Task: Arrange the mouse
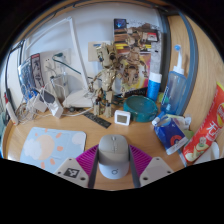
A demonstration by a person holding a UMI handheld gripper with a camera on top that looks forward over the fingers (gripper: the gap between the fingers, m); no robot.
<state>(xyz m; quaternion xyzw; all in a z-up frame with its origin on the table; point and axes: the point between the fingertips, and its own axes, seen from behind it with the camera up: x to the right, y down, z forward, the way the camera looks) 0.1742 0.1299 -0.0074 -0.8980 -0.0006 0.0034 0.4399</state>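
Observation:
A grey-white computer mouse [112, 157] sits between my two fingers, its front pointing away over the wooden table [150, 150]. My gripper [112, 152] is shut on the mouse, the magenta pads [84, 160] pressing on its left and right sides. A pale blue mouse pad with paw prints [50, 146] lies on the table just left of the fingers.
Beyond the fingers stand a wooden figure [108, 75], a small white cube clock [122, 117], a teal bowl [143, 108] and a blue bottle [176, 85]. Snack packets [203, 130] lie to the right. Cables and plugs [45, 95] lie at the back left.

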